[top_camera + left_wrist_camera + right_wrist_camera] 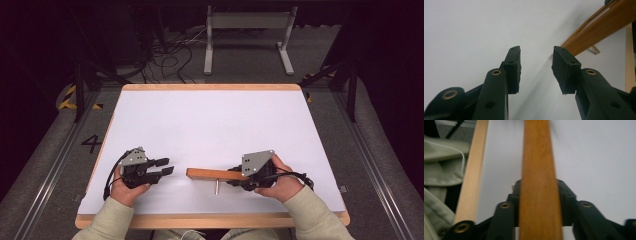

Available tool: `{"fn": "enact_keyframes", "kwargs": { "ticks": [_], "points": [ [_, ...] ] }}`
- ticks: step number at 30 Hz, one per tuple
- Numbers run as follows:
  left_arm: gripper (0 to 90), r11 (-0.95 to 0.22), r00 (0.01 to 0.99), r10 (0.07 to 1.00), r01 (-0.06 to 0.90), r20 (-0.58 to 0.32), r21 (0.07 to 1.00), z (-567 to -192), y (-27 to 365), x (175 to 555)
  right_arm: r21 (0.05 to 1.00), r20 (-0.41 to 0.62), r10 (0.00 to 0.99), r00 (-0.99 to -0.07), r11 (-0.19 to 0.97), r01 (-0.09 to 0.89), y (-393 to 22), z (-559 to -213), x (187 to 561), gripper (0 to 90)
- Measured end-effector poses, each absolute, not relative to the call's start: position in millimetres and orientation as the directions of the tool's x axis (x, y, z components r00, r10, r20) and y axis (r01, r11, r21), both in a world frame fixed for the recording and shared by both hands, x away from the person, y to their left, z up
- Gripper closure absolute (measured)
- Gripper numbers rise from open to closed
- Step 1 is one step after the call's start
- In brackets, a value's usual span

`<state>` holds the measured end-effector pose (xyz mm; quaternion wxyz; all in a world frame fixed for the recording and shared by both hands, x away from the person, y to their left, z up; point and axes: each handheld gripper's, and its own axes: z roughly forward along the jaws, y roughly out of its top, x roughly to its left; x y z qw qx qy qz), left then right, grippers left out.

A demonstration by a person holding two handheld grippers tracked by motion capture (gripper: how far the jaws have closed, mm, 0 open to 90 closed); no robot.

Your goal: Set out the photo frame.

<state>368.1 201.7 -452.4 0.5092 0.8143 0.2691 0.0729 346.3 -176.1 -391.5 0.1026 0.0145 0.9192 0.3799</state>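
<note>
I am holding the wooden bar [210, 174] low in the frame's centre, lying over the white table [210, 120], a metal pin [216, 187] sticking out beneath it. My right gripper [235, 176] is pinching its right end, jaws pressing both sides. My left gripper [167, 166] is waiting spread and empty just left of the free end. Next, I judge, the left must close on that end. No containers here.

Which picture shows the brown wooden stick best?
The high view: the whole wooden stick lies on the white table, one end in the right gripper. The right gripper view shows it close and blurred between the jaws; the left gripper view catches one slanted stretch.
</note>
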Motion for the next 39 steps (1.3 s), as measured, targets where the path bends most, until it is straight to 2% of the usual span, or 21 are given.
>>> {"fn": "enact_keyframes", "kwargs": {
  "ticks": [6,7,8,14,18,24,28,34,35,36,39],
  "points": [
    [58.7,-0.330,0.839,0.519,0.374,-0.164,0.867,-453,204,370,0.711,-0.145,0.113,-0.983,0.703,-0.024,-179,-392,340,53.0],
    [58.7,-0.329,0.838,0.521,0.375,-0.165,0.866,-454,204,370,0.716,-0.141,0.123,-0.982,0.698,-0.015,-180,-392,339,49.2],
    [58.4,-0.328,0.835,0.524,0.378,-0.166,0.866,-454,204,371,0.731,-0.107,0.165,-0.981,0.681,0.035,-183,-391,339,38.1],
    [56.0,-0.353,0.831,0.541,0.367,-0.133,0.860,-453,202,373,0.733,-0.092,0.235,-0.968,0.673,0.094,-192,-391,337,28.4],
    [50.4,-0.371,0.828,0.547,0.371,-0.123,0.851,-453,198,375,0.727,-0.076,0.290,-0.954,0.671,0.146,-202,-391,334,26.9],
    [47.0,-0.366,0.822,0.556,0.377,-0.125,0.851,-453,198,378,0.705,-0.051,0.362,-0.931,0.673,0.223,-220,-396,330,26.7],
    [46.1,-0.367,0.819,0.560,0.380,-0.125,0.849,-453,197,378,0.686,-0.028,0.385,-0.923,0.679,0.263,-230,-402,329,34.3],
    [45.5,-0.367,0.818,0.562,0.380,-0.124,0.849,-453,197,378,0.644,0.009,0.386,-0.923,0.704,0.301,-238,-413,331,58.3],
    [45.2,-0.365,0.816,0.565,0.381,-0.124,0.850,-453,197,378,0.637,0.009,0.377,-0.926,0.712,0.296,-238,-414,332,62.3],
    [45.0,-0.362,0.814,0.568,0.382,-0.124,0.850,-452,198,378,0.637,0.009,0.377,-0.926,0.712,0.296,-238,-414,332,62.3],
    [44.8,-0.362,0.812,0.570,0.385,-0.125,0.849,-453,198,379,0.614,0.003,0.335,-0.942,0.743,0.266,-234,-420,332,76.9]
  ]
}}
